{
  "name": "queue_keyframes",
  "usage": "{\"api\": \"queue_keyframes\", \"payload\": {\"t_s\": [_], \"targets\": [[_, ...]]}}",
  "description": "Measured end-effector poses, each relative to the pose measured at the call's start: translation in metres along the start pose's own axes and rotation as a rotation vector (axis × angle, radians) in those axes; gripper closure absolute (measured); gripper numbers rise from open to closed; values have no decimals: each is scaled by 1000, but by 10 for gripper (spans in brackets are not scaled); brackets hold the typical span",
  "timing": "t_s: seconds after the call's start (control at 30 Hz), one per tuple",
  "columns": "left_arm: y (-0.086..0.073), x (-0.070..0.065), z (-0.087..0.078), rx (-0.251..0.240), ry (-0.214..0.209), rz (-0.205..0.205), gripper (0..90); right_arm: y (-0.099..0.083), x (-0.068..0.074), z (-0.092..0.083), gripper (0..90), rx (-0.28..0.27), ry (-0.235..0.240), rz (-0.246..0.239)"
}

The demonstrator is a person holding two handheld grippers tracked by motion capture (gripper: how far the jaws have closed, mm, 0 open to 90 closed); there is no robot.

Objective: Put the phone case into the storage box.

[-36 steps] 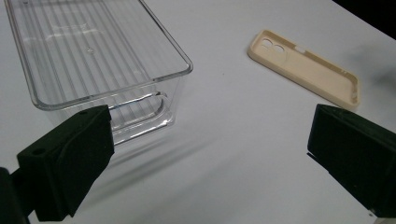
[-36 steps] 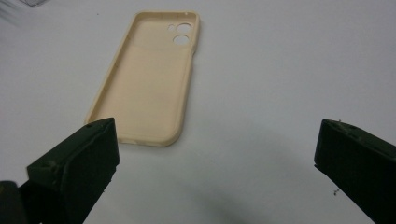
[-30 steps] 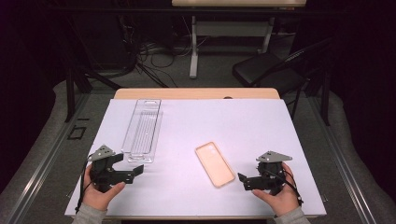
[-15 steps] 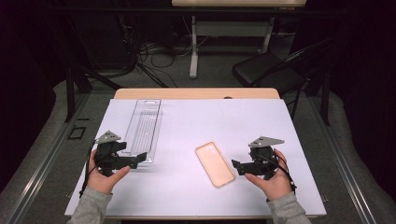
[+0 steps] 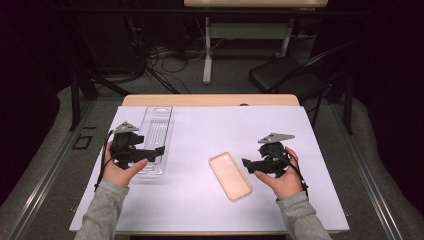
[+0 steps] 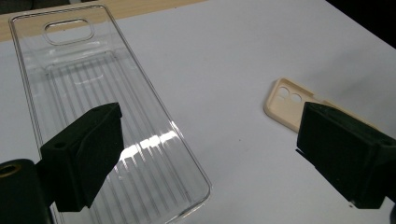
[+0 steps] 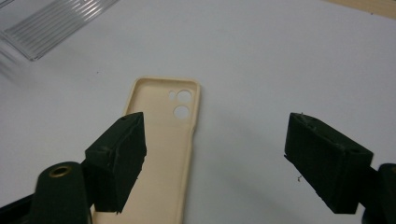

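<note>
A clear ribbed plastic tray (image 5: pixel 156 131) lies lengthwise on the left of the white sheet. A beige phone case (image 5: pixel 230 176) lies hollow side up near the middle. My left gripper (image 5: pixel 158 150) hovers over the tray's near end and points right. In the left gripper view the left gripper (image 6: pixel 210 121) is open; its jaws have just been closing a little, with only the tray (image 6: pixel 93 84) and sheet below them. My right gripper (image 5: pixel 246 164) points left beside the case. In its own view the right gripper (image 7: pixel 215 123) is open, its jaws closing somewhat, above the case (image 7: pixel 163 140) without touching it.
The white sheet (image 5: pixel 210 125) covers a wooden table whose far edge shows bare. Behind the table stand a dark folding chair (image 5: pixel 285 75), a desk leg and floor cables. A corner of the tray (image 7: pixel 51 21) sits at the upper left of the right gripper view.
Both hands have risen and moved away from the front edge. The left gripper now hangs over the tray's near end; the right gripper has come closer to the phone case.
</note>
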State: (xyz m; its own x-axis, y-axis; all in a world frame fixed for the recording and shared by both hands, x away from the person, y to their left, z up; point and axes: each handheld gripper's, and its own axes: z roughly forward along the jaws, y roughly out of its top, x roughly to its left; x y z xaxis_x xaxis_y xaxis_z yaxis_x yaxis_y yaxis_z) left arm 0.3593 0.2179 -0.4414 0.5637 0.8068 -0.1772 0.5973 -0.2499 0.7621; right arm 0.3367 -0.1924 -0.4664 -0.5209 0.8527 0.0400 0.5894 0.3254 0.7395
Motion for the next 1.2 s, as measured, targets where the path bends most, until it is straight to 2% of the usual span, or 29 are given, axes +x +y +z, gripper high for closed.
{"api": "queue_keyframes", "payload": {"t_s": [0.2,0.3,0.33,0.43,0.63,0.77,0.83,0.93,1.03,1.07,1.2], "targets": [[10,1,7,24,-6,9,76,13,1,5,218,-2,10,-9],[13,3,10,21,-26,0,86,21,2,8,217,-13,15,-5],[15,3,11,16,-36,-18,91,22,1,9,215,-16,13,-3],[18,4,14,-6,-55,-35,99,26,1,13,209,-18,20,15],[17,2,21,-1,-52,-23,106,26,3,18,191,-3,32,-2],[15,1,24,5,-54,-8,147,25,3,19,197,6,31,-9],[14,0,25,17,-55,8,151,24,4,19,228,9,32,-18],[13,0,26,12,-58,11,152,23,5,19,318,10,44,-35],[11,0,23,20,-63,16,153,21,8,20,410,36,76,-45],[10,-1,23,14,-58,15,153,19,10,21,411,59,80,-47],[8,-1,19,16,-44,9,153,17,12,22,410,85,81,-44]]}}
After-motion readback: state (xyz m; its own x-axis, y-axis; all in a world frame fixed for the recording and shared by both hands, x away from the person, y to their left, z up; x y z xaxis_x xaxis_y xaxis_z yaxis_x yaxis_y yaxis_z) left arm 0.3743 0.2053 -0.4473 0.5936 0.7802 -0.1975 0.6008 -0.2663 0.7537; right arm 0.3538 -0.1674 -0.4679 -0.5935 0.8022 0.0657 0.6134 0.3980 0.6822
